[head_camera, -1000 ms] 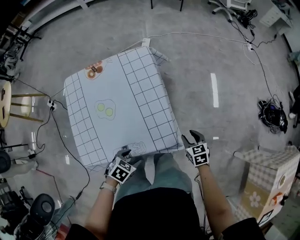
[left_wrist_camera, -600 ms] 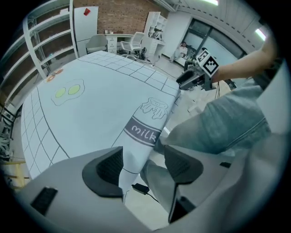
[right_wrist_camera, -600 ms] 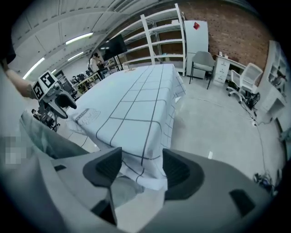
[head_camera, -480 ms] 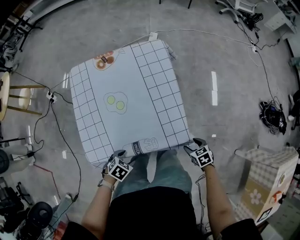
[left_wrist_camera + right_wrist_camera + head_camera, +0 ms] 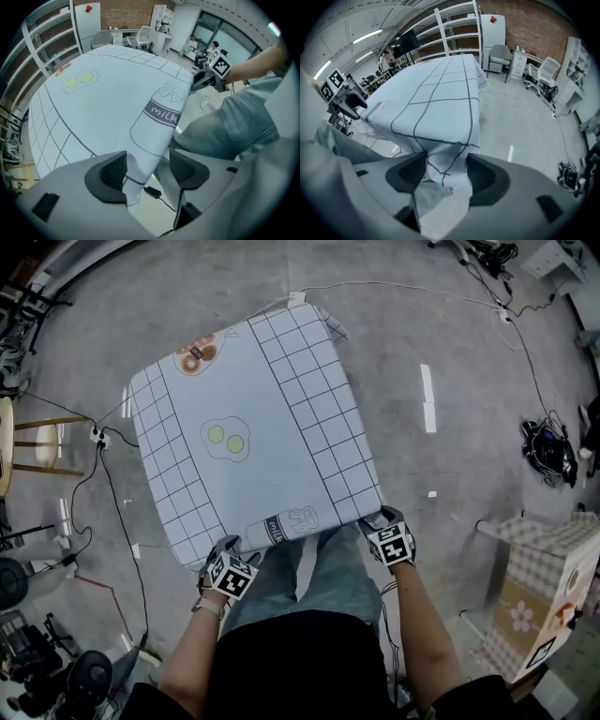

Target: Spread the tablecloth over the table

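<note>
Short-sleeved black top (image 5: 309, 662), loose grey-green trousers (image 5: 342, 573)

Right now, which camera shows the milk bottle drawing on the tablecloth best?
The left gripper view. The milk bottle drawing fills the middle, its label readable. The head view shows it tiny at the tablecloth edge nearest the person; the right gripper view gives only a faint outline far left.
</note>
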`<state>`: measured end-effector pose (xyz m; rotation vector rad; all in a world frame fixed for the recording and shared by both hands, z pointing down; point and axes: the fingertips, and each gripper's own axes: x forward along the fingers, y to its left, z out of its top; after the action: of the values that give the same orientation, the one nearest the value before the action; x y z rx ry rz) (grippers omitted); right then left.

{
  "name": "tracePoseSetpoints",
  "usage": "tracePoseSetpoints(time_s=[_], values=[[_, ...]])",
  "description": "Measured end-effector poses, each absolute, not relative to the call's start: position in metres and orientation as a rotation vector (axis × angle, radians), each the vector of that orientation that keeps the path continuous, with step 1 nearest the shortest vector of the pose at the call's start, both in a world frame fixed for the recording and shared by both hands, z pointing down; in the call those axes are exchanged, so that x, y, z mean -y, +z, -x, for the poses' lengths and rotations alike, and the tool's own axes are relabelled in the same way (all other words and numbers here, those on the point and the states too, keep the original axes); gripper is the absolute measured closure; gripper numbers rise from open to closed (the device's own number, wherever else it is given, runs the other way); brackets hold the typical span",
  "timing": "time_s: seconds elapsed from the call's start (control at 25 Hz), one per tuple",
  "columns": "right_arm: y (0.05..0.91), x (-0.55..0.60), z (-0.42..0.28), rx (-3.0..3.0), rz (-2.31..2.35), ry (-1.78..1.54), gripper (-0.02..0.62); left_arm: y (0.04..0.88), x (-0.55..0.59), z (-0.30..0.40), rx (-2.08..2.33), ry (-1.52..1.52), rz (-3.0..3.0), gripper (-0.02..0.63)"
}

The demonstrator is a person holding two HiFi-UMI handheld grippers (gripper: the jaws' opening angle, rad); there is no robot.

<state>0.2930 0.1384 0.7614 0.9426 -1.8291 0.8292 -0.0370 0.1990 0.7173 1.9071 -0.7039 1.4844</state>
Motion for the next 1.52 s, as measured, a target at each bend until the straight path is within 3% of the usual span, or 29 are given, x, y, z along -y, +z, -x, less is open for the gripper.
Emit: tracePoseSetpoints(time_s=[0.24,0.32,0.44,0.52,0.6,0.84,0.96,1.52], values=[[0.721,-0.127,-0.300,1.884,-1.043,0.632,0.330,0.724,-0.197,0.055,0.683,1.570,-1.961,0.331],[0.711,-0.121,-0.290,1.898,-0.986,0.542,0.372,0.724,-0.196,0.055,0.669,1.570,-1.983,0.341],[0.708,-0.118,-0.285,1.880,-0.887,0.509,0.381,0.721,-0.198,0.054,0.645,1.539,-1.993,0.372],[0.703,-0.115,-0.282,1.913,-0.868,0.547,0.416,0.719,-0.203,0.050,0.600,1.489,-1.977,0.437],[0.696,-0.107,-0.274,1.953,-0.859,0.570,0.441,0.718,-0.207,0.046,0.586,1.426,-1.953,0.573],[0.689,-0.068,-0.251,1.907,-0.885,0.412,0.500,0.718,-0.206,0.046,0.586,1.389,-1.955,0.594],[0.712,-0.071,-0.257,1.714,-0.794,0.337,0.584,0.717,-0.208,0.044,0.533,1.392,-1.978,0.594],[0.708,-0.134,-0.232,1.634,-0.401,0.505,0.588,0.708,-0.246,0.069,0.361,1.388,-1.856,0.594]])
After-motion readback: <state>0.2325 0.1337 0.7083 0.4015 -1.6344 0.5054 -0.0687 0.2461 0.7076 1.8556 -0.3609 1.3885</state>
